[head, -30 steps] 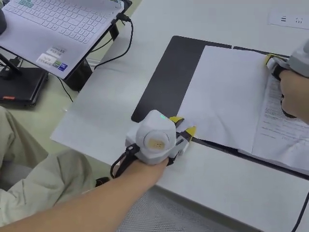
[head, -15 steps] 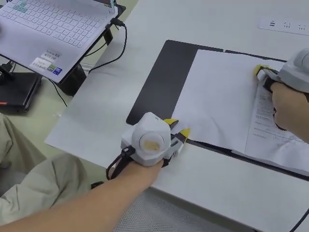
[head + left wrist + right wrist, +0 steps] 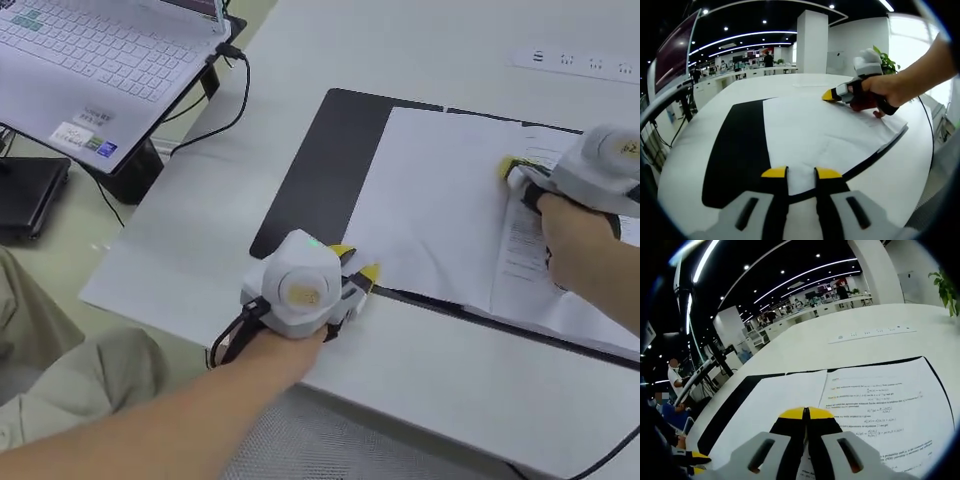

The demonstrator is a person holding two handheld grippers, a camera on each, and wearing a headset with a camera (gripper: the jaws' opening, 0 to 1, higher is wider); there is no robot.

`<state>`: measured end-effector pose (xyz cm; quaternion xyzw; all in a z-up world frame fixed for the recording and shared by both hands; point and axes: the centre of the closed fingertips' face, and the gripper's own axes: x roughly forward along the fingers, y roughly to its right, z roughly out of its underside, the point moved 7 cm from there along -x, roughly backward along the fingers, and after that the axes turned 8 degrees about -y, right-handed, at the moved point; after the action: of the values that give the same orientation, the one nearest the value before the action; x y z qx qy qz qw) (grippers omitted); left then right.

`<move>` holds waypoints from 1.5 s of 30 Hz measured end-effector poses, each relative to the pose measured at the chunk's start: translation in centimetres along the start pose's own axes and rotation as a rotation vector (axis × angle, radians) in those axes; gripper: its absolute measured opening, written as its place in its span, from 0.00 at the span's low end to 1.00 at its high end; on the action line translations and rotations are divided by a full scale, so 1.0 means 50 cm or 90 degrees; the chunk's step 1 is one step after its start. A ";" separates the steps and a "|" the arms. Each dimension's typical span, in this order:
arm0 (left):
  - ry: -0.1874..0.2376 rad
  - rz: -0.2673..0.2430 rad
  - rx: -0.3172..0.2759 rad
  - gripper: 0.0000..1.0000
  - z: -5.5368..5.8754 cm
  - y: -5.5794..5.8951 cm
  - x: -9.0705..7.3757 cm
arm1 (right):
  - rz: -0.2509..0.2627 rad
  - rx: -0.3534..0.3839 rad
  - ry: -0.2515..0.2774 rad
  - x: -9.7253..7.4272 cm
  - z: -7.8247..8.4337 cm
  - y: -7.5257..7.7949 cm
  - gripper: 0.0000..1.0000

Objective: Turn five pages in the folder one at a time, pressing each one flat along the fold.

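The folder lies open on the white table, its black cover (image 3: pixel 318 170) spread to the left. A blank turned page (image 3: pixel 430 210) covers its middle, and a printed page (image 3: pixel 525 262) lies to the right. My left gripper (image 3: pixel 356 262) rests at the blank page's near left corner, its yellow tips a little apart with paper showing between them (image 3: pixel 801 173). My right gripper (image 3: pixel 508 170) is shut, tips together (image 3: pixel 805 413), and pressed down on the fold between the two pages. It also shows in the left gripper view (image 3: pixel 830 94).
A laptop (image 3: pixel 110 55) on a stand sits at the far left, with a black cable (image 3: pixel 225 118) running onto the table. A white power strip (image 3: pixel 580 65) lies beyond the folder. The table's near edge (image 3: pixel 180 318) is just behind my left gripper.
My right gripper has slid along the fold toward me, away from the folder's far edge. The left gripper has stayed at the page's near corner. The head camera has shifted.
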<state>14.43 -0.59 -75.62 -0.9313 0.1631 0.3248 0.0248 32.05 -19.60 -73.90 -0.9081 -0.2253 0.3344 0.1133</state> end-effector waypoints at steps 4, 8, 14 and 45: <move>0.000 0.000 0.001 0.19 0.000 0.001 0.000 | -0.004 -0.004 -0.003 -0.031 0.011 -0.020 0.00; 0.001 0.000 0.001 0.19 0.000 0.000 0.001 | -0.005 -0.001 -0.007 -0.053 0.020 -0.029 0.00; 0.002 0.000 0.001 0.19 0.000 0.000 0.001 | -0.012 -0.005 -0.014 -0.080 0.041 -0.042 0.00; 0.004 0.000 -0.001 0.19 0.002 -0.002 -0.002 | -0.029 -0.003 -0.060 -0.168 0.172 -0.081 0.00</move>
<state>14.33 -0.45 -75.62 -0.9323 0.1627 0.3222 0.0235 19.38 -19.66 -74.23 -0.8863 -0.2516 0.3734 0.1078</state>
